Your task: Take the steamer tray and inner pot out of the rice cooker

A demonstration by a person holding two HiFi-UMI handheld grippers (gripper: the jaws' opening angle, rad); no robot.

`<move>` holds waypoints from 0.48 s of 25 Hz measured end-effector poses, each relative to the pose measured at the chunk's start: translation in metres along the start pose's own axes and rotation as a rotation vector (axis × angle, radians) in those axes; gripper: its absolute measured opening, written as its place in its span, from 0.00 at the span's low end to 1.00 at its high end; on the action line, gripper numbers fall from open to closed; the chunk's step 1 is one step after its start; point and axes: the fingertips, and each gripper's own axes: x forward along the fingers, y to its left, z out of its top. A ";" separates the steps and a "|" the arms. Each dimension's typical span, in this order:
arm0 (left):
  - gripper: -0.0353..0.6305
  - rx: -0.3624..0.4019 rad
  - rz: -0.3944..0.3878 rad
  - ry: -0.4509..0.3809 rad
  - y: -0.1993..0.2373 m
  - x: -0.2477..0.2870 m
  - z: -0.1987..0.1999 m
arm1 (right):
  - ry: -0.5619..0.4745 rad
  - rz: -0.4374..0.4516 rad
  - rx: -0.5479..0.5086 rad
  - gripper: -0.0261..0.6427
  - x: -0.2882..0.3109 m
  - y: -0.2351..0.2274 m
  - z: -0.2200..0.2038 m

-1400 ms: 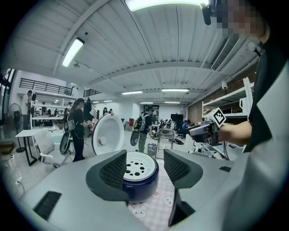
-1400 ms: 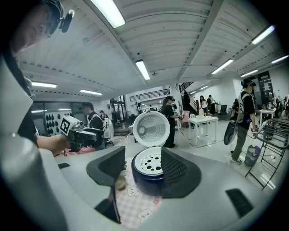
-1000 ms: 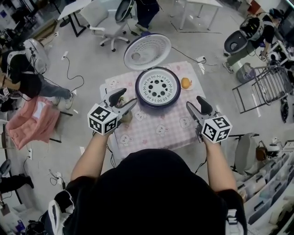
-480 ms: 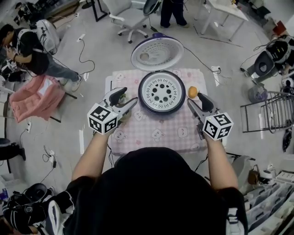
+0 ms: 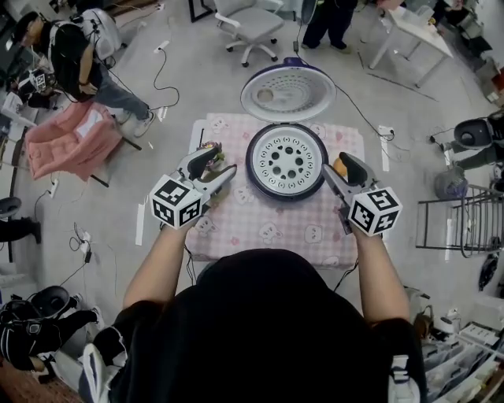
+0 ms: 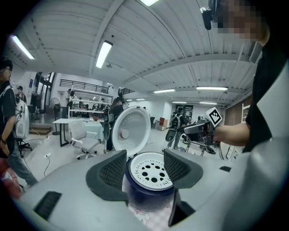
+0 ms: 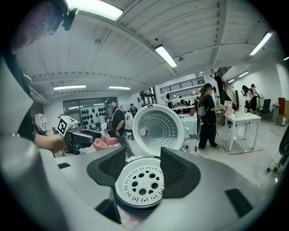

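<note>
Open lab — strip lights (image 6: 104, 54), office chair (image 5: 250, 24)

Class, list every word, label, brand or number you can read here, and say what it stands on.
No readable text anywhere in these views.
Left gripper and right gripper: only black-and-white square markers, no letters.
Rice cooker: no brand or label shows.
Tablecloth: small cartoon prints, no readable words.

Inner pot unseen beneath steamer tray (image 5: 285, 157)

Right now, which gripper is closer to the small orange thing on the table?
Right. The right gripper has its tips right by the orange thing, beside the rice cooker; the left gripper is on the cooker's opposite side.
</note>
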 end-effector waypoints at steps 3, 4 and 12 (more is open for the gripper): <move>0.47 -0.006 0.010 -0.007 0.001 -0.001 0.000 | 0.011 0.013 -0.009 0.42 0.004 0.001 0.001; 0.47 -0.008 0.011 -0.009 0.002 -0.001 -0.001 | 0.019 0.020 -0.010 0.42 0.005 0.001 0.000; 0.47 -0.024 0.008 -0.015 0.006 -0.002 -0.005 | 0.193 0.160 -0.062 0.39 0.032 0.031 -0.021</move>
